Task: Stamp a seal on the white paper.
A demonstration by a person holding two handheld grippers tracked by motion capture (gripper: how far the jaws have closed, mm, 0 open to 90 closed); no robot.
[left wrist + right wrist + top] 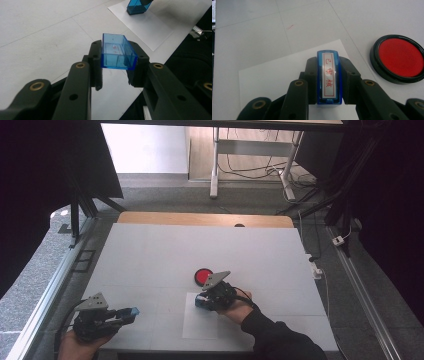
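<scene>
My left gripper is shut on a clear blue stamp cap, held just above the table at the near left. My right gripper is shut on a blue stamp whose face with red characters points up at the camera. It hovers over a white sheet of paper. A round red ink pad in a black case lies just beyond the paper.
The grey table top stretches wide behind the ink pad. A metal rail runs along the left edge and another along the right. Cables and table legs stand on the floor beyond.
</scene>
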